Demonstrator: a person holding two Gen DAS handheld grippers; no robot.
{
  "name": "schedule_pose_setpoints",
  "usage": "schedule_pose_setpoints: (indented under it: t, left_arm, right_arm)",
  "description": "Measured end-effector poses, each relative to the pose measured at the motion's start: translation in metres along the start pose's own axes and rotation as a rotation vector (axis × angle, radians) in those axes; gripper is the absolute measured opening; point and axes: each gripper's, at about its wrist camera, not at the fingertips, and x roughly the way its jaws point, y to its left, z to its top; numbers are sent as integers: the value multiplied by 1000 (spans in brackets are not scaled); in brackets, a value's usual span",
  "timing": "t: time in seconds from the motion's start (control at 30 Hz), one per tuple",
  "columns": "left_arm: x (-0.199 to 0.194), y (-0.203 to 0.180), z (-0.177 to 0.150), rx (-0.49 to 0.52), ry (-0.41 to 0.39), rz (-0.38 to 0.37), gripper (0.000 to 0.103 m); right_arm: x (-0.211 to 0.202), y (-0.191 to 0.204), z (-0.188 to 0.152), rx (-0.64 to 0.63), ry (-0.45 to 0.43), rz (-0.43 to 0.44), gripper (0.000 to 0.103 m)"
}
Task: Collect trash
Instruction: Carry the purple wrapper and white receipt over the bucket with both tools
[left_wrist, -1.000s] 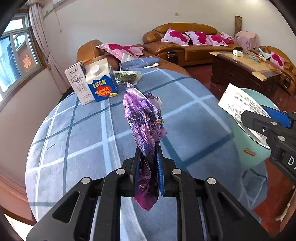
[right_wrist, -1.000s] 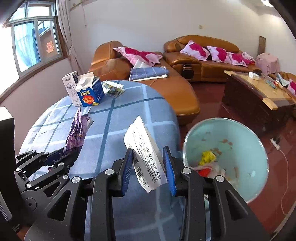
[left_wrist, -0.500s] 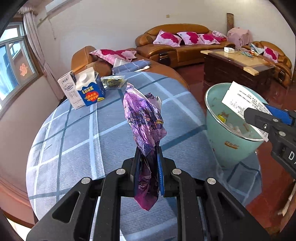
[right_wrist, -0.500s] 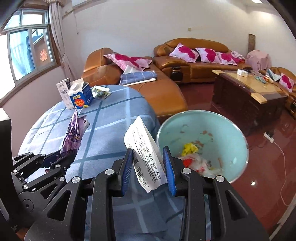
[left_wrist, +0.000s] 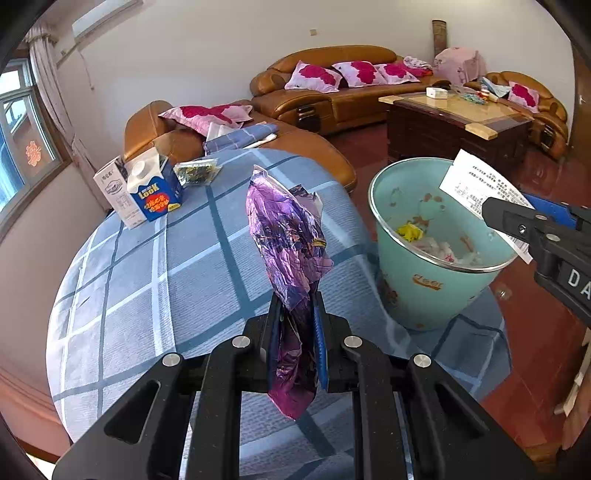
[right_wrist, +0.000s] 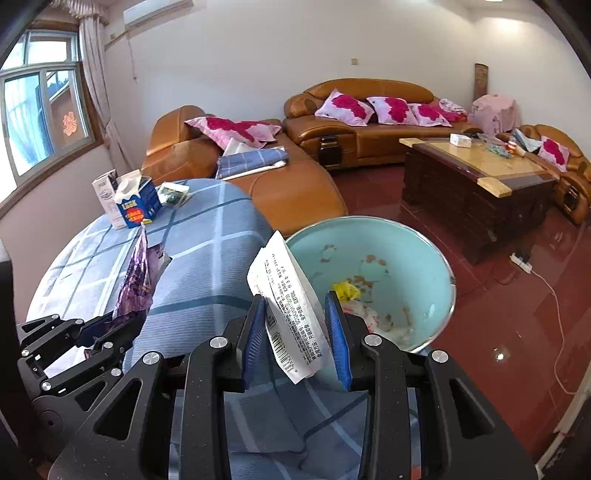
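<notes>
My left gripper is shut on a crumpled purple foil wrapper and holds it upright over the blue checked tablecloth. My right gripper holds a white printed receipt between its blue pads, at the near rim of the light green trash bin. The receipt looks held at one side, with a gap to the right pad. The bin stands right of the table and holds yellow and white scraps. In the left wrist view the right gripper with the receipt is above the bin.
A blue milk carton, a white carton and a clear packet sit at the table's far edge. Brown sofas and a dark wooden coffee table stand beyond on the red floor.
Both grippers have moved right toward the bin with their loads. The bin has come closer and nearer the middle in both views. The grips on wrapper and receipt look the same.
</notes>
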Motion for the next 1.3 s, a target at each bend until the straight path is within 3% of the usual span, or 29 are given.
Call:
schedule_pose_setpoints:
  t: [0.57,1.3]
  left_arm:
    - [9,-31,14,51,-4,-48,16]
    - [48,-76,47,118,12,-157,16]
  right_arm:
    - [6,-28,0,48,-3,-55,34]
    - [30,-79,4,115,24,-196,34]
